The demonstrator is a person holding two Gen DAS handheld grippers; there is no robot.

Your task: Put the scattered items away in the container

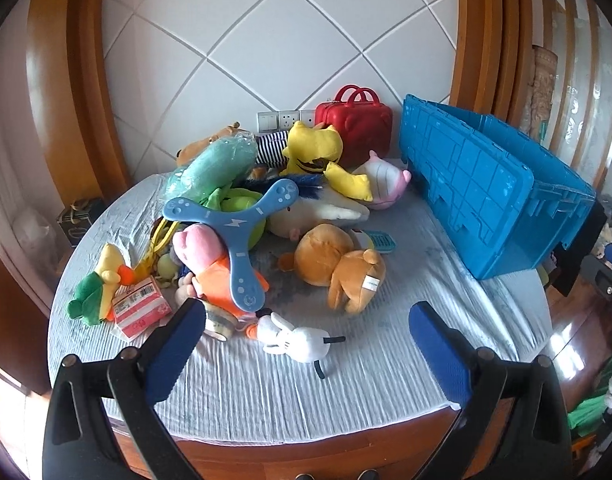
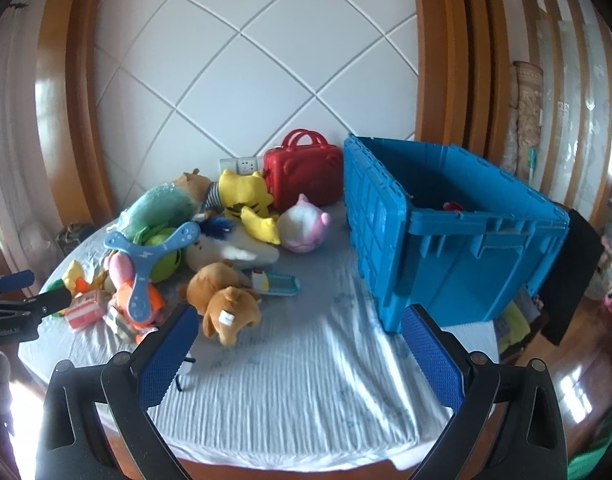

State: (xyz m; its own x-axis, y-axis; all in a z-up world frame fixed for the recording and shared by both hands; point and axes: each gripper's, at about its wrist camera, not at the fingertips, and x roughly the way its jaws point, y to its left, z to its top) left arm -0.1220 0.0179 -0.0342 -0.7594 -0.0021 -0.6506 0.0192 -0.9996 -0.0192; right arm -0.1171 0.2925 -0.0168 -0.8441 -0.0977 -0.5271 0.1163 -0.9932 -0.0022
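Both grippers, left gripper [image 1: 306,328] and right gripper [image 2: 300,330], empty with jaws apart above bed [image 1: 266,392] front edge; toys [image 1: 234,216] piled left, blue crate [image 2: 457,240] at right edge.

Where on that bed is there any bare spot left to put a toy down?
Bare sheet runs along the near edge, and in a lane between the brown bear and the blue crate. The left and back are crowded: the toys pile up around the blue boomerang, back to the red case.

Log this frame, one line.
left tongs: open, empty | right tongs: open, empty | toys: piled on table | bin: nearly empty
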